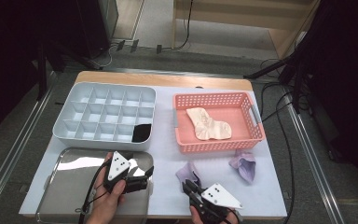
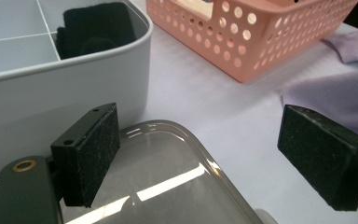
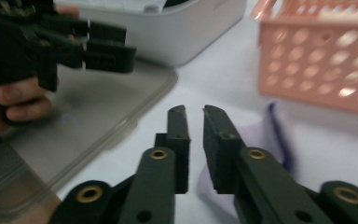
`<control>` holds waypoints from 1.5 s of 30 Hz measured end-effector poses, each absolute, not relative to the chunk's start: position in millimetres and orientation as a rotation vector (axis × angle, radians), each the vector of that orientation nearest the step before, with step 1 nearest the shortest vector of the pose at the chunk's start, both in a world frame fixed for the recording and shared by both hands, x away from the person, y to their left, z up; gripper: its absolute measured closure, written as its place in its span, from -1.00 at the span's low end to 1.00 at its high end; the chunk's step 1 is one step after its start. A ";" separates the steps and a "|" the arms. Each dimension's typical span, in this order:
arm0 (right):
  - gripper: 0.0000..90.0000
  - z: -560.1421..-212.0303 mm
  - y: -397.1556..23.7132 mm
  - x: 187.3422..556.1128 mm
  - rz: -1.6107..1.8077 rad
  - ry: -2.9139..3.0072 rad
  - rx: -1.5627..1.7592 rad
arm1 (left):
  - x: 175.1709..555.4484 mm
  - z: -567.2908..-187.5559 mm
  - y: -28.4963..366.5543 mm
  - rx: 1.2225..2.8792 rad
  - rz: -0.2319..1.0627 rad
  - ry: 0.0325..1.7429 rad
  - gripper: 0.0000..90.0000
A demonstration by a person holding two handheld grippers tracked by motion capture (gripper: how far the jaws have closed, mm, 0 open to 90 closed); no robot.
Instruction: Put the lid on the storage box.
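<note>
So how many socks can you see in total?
4: a cream sock in the pink basket, a black one in the grey divided tray, and two purple ones on the table. More may be hidden.

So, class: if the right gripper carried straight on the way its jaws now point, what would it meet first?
Most likely the lilac sock lying just beyond the right gripper: its jaws stand nearly closed with only a narrow gap, aimed over that cloth. Beyond it comes the pink basket, though depth is hard to judge.
</note>
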State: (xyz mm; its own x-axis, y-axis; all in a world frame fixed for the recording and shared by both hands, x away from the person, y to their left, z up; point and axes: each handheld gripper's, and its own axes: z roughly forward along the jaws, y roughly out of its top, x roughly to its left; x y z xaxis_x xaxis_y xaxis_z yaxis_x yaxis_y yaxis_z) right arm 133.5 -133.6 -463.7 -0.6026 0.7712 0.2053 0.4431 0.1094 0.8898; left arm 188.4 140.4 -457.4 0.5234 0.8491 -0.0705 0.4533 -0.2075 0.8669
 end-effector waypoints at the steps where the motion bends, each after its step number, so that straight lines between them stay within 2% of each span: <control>1: 0.59 -468.6 -131.8 136.5 1.478 2.094 1.216 | 188.3 -458.3 140.7 1.840 0.533 1.081 -0.70; 4: 0.38 -480.9 -134.6 144.9 1.403 2.089 1.282 | 188.9 -458.8 142.7 1.843 0.527 1.087 -0.70; 5: 0.38 -480.9 -134.6 144.9 1.403 2.089 1.282 | 188.9 -458.8 142.7 1.843 0.527 1.087 -0.70; 6: 0.25 -487.3 -139.4 148.8 1.301 2.060 1.296 | 189.0 -457.9 144.7 1.841 0.527 1.090 -0.70; 9: 0.07 -492.5 -144.5 155.2 1.250 2.096 1.356 | 189.2 -457.7 145.7 1.840 0.526 1.095 -0.70; 13: 0.03 -493.5 -147.0 156.5 1.229 2.113 1.357 | 188.1 -457.7 144.3 1.845 0.517 1.089 -0.70; 15: -0.06 -494.7 -145.4 157.5 1.208 2.137 1.338 | 187.2 -457.7 142.5 1.845 0.517 1.085 -0.70; 16: -0.05 -494.5 -144.3 157.3 1.193 2.146 1.328 | 186.3 -457.3 141.6 1.849 0.513 1.083 -0.70; 19: 0.17 -493.8 -140.5 155.4 1.114 2.142 1.286 | 185.2 -457.1 139.3 1.849 0.506 1.075 -0.70; 22: 0.63 -493.8 -142.9 154.4 1.121 2.100 1.311 | 184.1 -456.7 138.1 1.852 0.498 1.071 -0.70; 25: 0.80 -493.6 -147.4 152.7 1.197 2.064 1.389 | 183.2 -456.1 136.9 1.857 0.493 1.069 -0.70; 31: 0.79 -481.2 -140.3 141.9 1.433 2.009 1.455 | 183.7 -456.9 135.7 1.861 0.488 1.065 -0.70; 32: 0.76 -479.8 -137.7 140.5 1.450 2.009 1.441 | 184.0 -457.3 135.9 1.862 0.487 1.062 -0.70; 35: 0.50 -483.5 -127.3 141.3 1.377 2.052 1.405 | 183.8 -457.9 135.9 1.862 0.480 1.066 -0.70; 36: 0.51 -487.0 -125.6 142.2 1.328 2.053 1.390 | 183.8 -457.7 136.3 1.862 0.480 1.068 -0.70; 39: 0.93 -488.4 -127.8 141.1 1.345 2.076 1.367 | 184.3 -456.6 138.7 1.857 0.484 1.071 -0.70; 45: 0.98 -479.4 -131.6 138.8 1.443 2.053 1.378 | 186.1 -457.1 142.2 1.845 0.474 1.083 -0.70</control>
